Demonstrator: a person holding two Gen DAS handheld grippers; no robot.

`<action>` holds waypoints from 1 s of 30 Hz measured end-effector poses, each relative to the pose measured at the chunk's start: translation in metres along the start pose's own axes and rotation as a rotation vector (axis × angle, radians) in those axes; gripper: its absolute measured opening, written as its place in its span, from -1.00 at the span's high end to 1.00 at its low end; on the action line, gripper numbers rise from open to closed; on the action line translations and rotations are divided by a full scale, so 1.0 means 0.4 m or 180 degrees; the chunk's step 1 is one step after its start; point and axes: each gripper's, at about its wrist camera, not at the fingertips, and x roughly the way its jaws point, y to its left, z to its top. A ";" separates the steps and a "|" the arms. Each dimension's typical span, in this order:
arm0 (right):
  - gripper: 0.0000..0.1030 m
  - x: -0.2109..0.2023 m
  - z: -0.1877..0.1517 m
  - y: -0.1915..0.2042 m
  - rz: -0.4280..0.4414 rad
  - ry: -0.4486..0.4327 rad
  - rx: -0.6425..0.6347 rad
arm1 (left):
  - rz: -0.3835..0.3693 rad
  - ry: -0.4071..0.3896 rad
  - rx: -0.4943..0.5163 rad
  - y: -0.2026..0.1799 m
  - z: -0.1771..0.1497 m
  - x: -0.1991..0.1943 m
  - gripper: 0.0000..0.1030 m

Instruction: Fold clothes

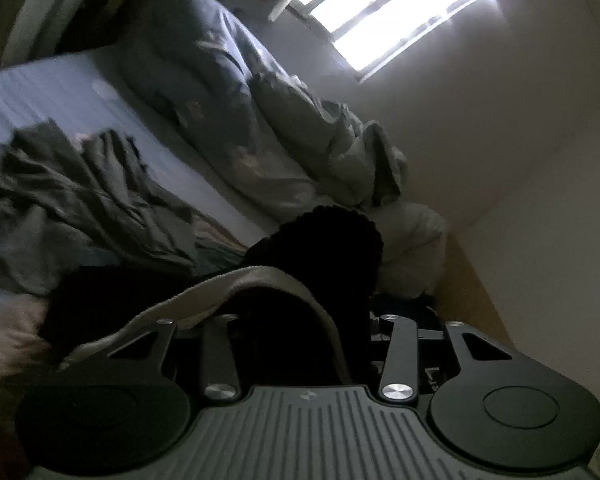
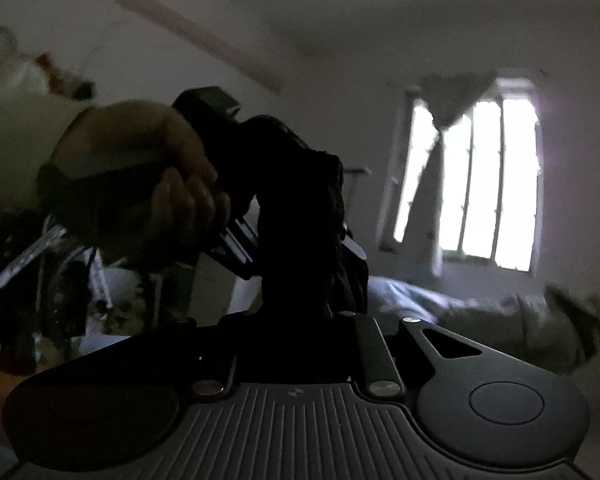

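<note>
Dim bedroom: on the bed (image 1: 100, 80) a grey garment (image 1: 80, 196) lies crumpled; the left tool (image 1: 300, 320) pinches a dark garment (image 1: 320, 248). Right view: the right tool (image 2: 296, 316) pinches that dark cloth too, beside a hand (image 2: 148, 168).

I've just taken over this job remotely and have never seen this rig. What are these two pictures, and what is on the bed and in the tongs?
There is no robot arm. A person holds a set of two-finger tongs in each hand, and a fisheye camera on each looks forward along the fingers.

The left wrist view looks across a bed. On it lie a rumpled grey-green garment and a bunched pale duvet by the wall. The left tongs have a black garment with a light trim bunched between them.

The right wrist view shows the person's left hand gripping the other tool, with the same dark cloth hanging down into the right tongs. The fingertips are hidden in both views, so the grip itself cannot be confirmed.
</note>
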 end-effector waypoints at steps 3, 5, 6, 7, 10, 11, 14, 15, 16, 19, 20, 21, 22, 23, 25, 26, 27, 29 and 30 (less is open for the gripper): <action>0.68 0.007 -0.028 -0.119 -0.0130 0.0120 0.0273 | 0.0033 0.0081 -0.0078 -0.037 -0.013 0.132 0.20; 0.68 0.008 -0.054 -0.204 -0.0199 0.0205 0.0468 | 0.0077 0.0127 -0.0109 -0.060 -0.033 0.230 0.20; 0.67 0.009 -0.071 -0.251 -0.0241 0.0251 0.0595 | 0.0094 0.0156 -0.0122 -0.068 -0.045 0.277 0.20; 0.67 0.010 -0.091 -0.296 -0.0284 0.0294 0.0716 | 0.0114 0.0197 -0.0128 -0.077 -0.060 0.335 0.20; 0.67 0.008 -0.164 -0.438 -0.0362 0.0429 0.1115 | 0.0211 0.0292 -0.0102 -0.097 -0.103 0.487 0.20; 0.67 0.009 -0.194 -0.491 -0.0362 0.0484 0.1293 | 0.0260 0.0307 -0.0095 -0.107 -0.114 0.534 0.20; 0.67 0.017 -0.275 -0.622 -0.0415 0.0618 0.1615 | 0.0398 0.0334 -0.0087 -0.133 -0.151 0.677 0.22; 0.67 0.020 -0.301 -0.660 -0.0433 0.0666 0.1688 | 0.0448 0.0344 -0.0113 -0.139 -0.161 0.720 0.22; 0.67 0.025 -0.327 -0.694 -0.0453 0.0717 0.1732 | 0.0507 0.0351 -0.0163 -0.142 -0.174 0.762 0.22; 0.68 0.034 -0.404 -0.786 -0.0530 0.0864 0.1869 | 0.0694 0.0366 -0.0257 -0.159 -0.214 0.880 0.22; 0.68 0.033 -0.430 -0.818 -0.0565 0.0896 0.1954 | 0.0726 0.0367 -0.0241 -0.167 -0.226 0.909 0.22; 0.67 0.037 -0.450 -0.844 -0.0603 0.0918 0.2010 | 0.0754 0.0368 -0.0224 -0.176 -0.237 0.938 0.22; 0.67 0.044 -0.467 -0.863 -0.0641 0.0941 0.2058 | 0.0791 0.0372 -0.0167 -0.187 -0.247 0.970 0.22; 0.67 0.045 -0.489 -0.885 -0.0690 0.0967 0.2133 | 0.0842 0.0384 -0.0107 -0.197 -0.259 1.002 0.22; 0.67 0.043 -0.540 -0.932 -0.0787 0.1023 0.2318 | 0.0954 0.0401 -0.0013 -0.212 -0.281 1.059 0.22; 0.67 0.045 -0.566 -0.953 -0.0822 0.1050 0.2418 | 0.1015 0.0405 0.0019 -0.217 -0.291 1.085 0.22; 0.67 0.047 -0.594 -0.974 -0.0864 0.1078 0.2522 | 0.1065 0.0416 0.0046 -0.219 -0.298 1.113 0.22; 0.66 0.047 -0.644 -1.001 -0.0943 0.1165 0.2646 | 0.1188 0.0477 0.0133 -0.225 -0.320 1.165 0.22; 0.66 0.047 -0.663 -1.009 -0.0978 0.1218 0.2673 | 0.1253 0.0497 0.0179 -0.230 -0.331 1.186 0.21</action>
